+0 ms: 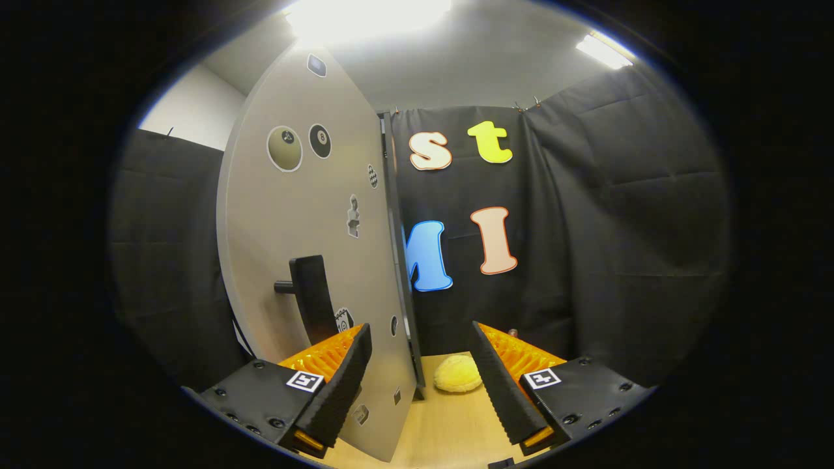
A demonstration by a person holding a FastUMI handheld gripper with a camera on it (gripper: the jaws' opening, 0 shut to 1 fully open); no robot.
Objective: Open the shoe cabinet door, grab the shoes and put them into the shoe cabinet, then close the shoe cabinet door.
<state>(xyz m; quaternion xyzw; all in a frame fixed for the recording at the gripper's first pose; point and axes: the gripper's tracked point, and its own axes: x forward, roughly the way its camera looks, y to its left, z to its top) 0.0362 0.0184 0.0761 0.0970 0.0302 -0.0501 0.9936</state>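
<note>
Two claw (420,381) fingers spread, straddling the cabinet door's (306,215) edge.

Black quilted cloth (625,215) hangs as the booth's wall from about nine o'clock round to three, falling in soft folds and held at the top by small clips (526,104) near twelve. Above it, a pale grey ceiling (469,65) carries a bright light panel (368,16) at twelve o'clock and a second strip light (603,51) toward one. A white wall section (192,107) shows at ten o'clock above the cloth. At six lies a light wooden surface (443,423).
</note>
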